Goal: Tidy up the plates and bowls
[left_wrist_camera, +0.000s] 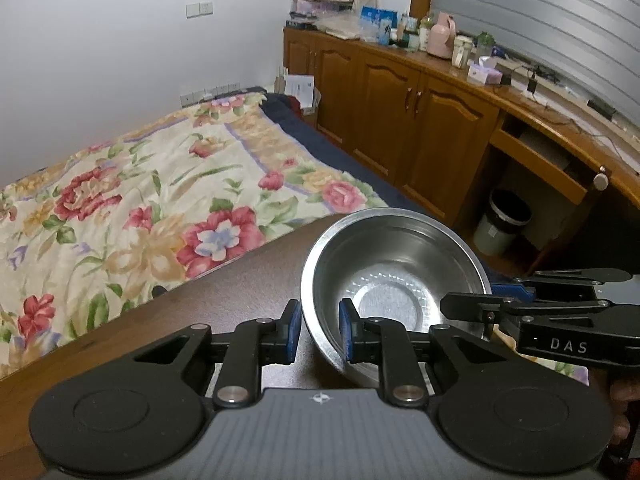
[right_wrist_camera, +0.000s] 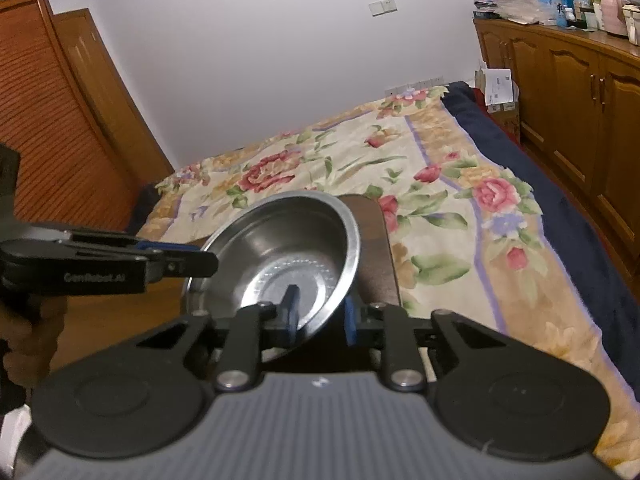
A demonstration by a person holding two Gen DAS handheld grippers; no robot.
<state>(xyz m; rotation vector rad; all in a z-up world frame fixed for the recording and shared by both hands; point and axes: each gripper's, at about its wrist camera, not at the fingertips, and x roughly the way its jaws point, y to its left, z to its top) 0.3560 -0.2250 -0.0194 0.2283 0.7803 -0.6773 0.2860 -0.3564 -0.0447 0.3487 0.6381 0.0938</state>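
Steel bowl (left_wrist_camera: 394, 280), L gripper (left_wrist_camera: 319, 330) & R gripper (right_wrist_camera: 322, 312) clamping rim (opposite sides)

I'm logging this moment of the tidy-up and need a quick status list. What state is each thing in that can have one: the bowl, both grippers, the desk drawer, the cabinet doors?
Steel bowl: empty, tilted, gripped at its rim from two sides.
Left gripper: shut on the bowl's near rim.
Right gripper: shut on the bowl's rim.
Desk drawer: pulled out.
Cabinet doors: closed.
Bin: upright under the desk.
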